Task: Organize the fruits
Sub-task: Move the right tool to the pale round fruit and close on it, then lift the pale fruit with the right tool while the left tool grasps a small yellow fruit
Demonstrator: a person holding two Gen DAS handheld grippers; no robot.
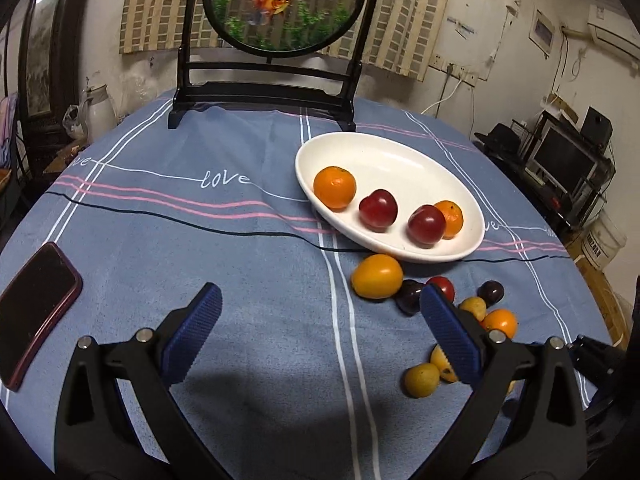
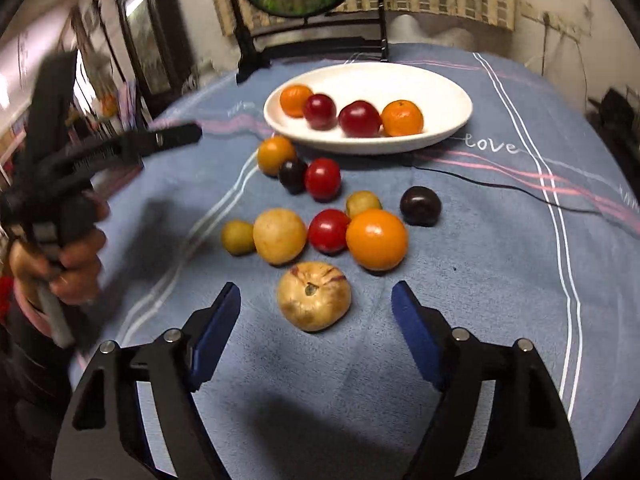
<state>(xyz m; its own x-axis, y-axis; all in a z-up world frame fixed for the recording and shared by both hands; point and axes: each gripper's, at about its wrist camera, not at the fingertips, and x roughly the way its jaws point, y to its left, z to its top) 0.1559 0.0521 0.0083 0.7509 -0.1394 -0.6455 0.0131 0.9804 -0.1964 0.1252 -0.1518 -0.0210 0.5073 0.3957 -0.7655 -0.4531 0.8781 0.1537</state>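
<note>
Left wrist view: left gripper [image 1: 320, 312] wide open, empty, over bare cloth. White bowl [image 1: 400, 152] ahead to the right holds four fruits; loose fruits lie right of the right-hand finger, nearest an orange one [image 1: 377, 276].

Right wrist view: right gripper [image 2: 316, 300] wide open, empty. Pale apple [image 2: 314, 296] sits between the fingertips, just ahead, stem facing the camera, untouched. Right gripper is nearer; a short straight push should reach it.

Both wrist views look forward and down over the tabletop [image 1: 240, 240], low and close. Both share the white bowl [image 1: 400, 152] [image 2: 440, 92] and loose fruit.
</note>
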